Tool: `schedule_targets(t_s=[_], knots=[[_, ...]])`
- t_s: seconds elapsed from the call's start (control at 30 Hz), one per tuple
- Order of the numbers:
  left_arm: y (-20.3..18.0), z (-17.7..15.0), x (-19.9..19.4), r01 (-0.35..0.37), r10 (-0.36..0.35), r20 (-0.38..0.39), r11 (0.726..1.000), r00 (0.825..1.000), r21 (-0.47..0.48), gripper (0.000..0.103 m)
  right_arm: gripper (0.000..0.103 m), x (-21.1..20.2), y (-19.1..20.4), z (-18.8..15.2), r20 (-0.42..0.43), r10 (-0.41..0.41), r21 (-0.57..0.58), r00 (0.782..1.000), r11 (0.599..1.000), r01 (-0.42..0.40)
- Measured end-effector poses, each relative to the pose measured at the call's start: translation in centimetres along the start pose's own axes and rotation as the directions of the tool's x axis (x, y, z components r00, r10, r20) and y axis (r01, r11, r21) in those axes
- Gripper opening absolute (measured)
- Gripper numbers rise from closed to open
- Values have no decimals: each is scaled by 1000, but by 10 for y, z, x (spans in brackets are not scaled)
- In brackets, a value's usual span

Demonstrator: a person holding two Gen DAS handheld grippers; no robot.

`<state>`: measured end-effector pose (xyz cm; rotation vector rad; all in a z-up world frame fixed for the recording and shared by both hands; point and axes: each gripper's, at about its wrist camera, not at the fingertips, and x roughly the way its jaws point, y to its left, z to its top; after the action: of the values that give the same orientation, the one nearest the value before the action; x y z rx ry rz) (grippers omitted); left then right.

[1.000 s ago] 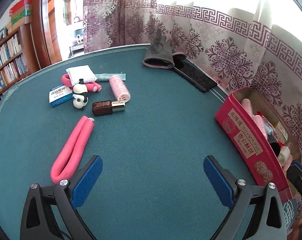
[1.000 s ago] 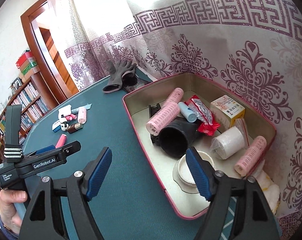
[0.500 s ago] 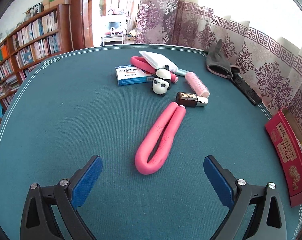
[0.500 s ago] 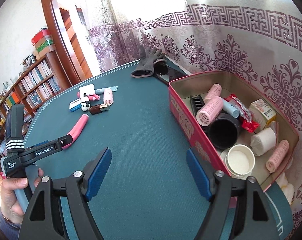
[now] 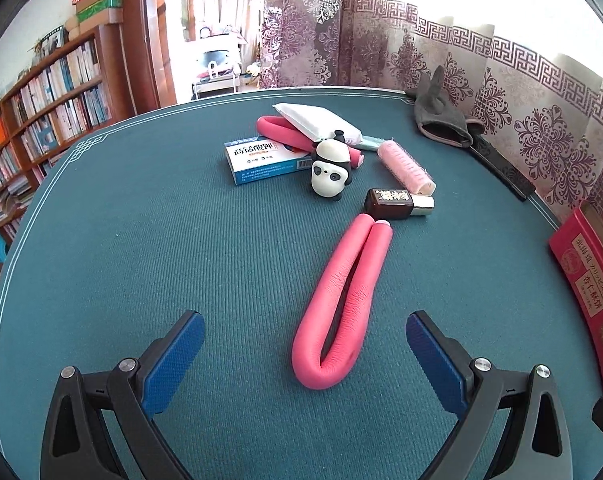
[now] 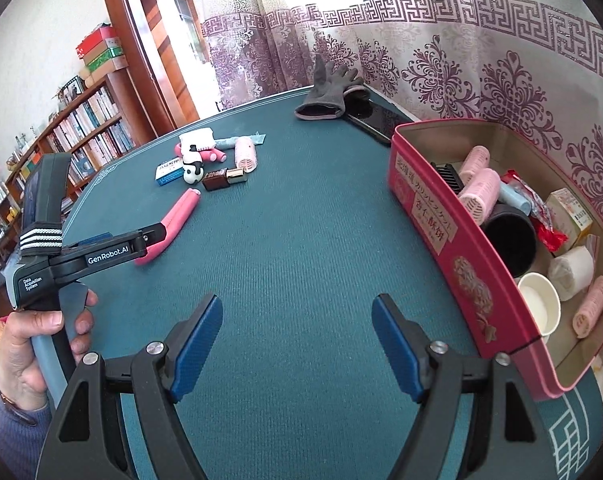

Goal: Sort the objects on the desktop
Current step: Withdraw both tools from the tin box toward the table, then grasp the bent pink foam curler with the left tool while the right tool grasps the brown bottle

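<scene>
Swing complete: the left hand-held gripper (image 5: 305, 360) has turned away from the red tin (image 5: 585, 280) and now frames the folded pink foam roller (image 5: 341, 300) on the tabletop (image 5: 141, 260), jaws apart and empty. Right hand-held gripper (image 6: 297, 344) follows, also apart, empty. Pickup looks next.

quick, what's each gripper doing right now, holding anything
Left gripper: open, holding nothing; the bent end of the pink foam roller lies between its fingers, untouched.
Right gripper: open, empty, over bare table mat.
</scene>
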<state>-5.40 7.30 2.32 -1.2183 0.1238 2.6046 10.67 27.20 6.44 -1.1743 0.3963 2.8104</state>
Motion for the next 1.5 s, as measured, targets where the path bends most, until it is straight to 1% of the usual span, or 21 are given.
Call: schedule_targets(t_s=[0.13,0.27,0.3,0.37,0.4,0.43,0.47,0.5,0.53,0.57,0.63,0.7,0.8,0.93,1.1,1.27,1.33,1.4,1.47,1.5], knots=[[-4,-2,10,-6,6,-17,1000,1000,28,102,80,8,0,-1,-22,7,2,1000,1000,-7],[-6,-3,19,-30,31,-18,998,999,49,102,80,18,2,0,-45,19,4,999,1000,-19],[-5,-4,21,-24,25,-19,999,1000,49,102,80,21,3,1,-51,23,3,998,1000,-23],[-5,-5,24,0,1,-22,999,1000,45,95,80,28,5,4,-61,29,-5,998,1000,-30],[-5,-6,25,5,-4,-27,999,1000,45,87,80,32,6,6,-63,32,-12,998,999,-32],[-7,-7,24,-6,7,-14,998,1000,55,82,80,36,8,10,-64,33,-19,997,999,-35],[-7,-8,22,3,-3,-7,998,1000,60,76,80,40,10,14,-63,37,-26,997,999,-39],[-7,-8,20,12,-12,0,998,1000,65,62,80,45,13,19,-63,42,-32,997,999,-44],[-7,-8,20,19,-19,1,998,1000,68,57,80,51,15,25,-64,49,-33,997,998,-51],[-7,-9,19,23,-24,4,997,1000,68,56,80,57,17,31,-65,59,-31,996,998,-61],[-3,-10,17,23,-24,10,998,1000,58,48,80,69,23,44,-69,86,-27,994,996,-88],[2,-10,16,34,-35,12,999,999,39,47,80,83,31,57,-67,96,-35,993,995,-98],[9,-11,14,33,-34,15,999,999,22,46,80,104,44,74,-76,108,-44,991,993,-112],[8,-10,15,32,-33,18,999,999,24,46,80,130,62,94,-83,116,-49,990,992,-120],[10,-12,13,24,-25,20,1000,999,17,47,80,160,77,111,-85,73,-67,994,995,-78],[13,-13,14,6,-6,21,1000,1000,4,47,80,180,83,118,-109,61,-69,992,995,-69],[11,-13,14,-1,1,22,1000,1000,10,47,80,185,87,119,-93,40,-85,995,995,-48],[11,-13,14,-2,2,22,1000,1000,10,47,80,188,92,119,-83,0,-119,997,993,-10],[11,-13,15,0,-1,23,1000,1000,8,47,67,189,99,117,-63,-66,-169,996,984,55],[11,-13,15,3,-3,24,1000,1000,6,47,65,188,101,114,-49,-99,-197,994,977,87]])
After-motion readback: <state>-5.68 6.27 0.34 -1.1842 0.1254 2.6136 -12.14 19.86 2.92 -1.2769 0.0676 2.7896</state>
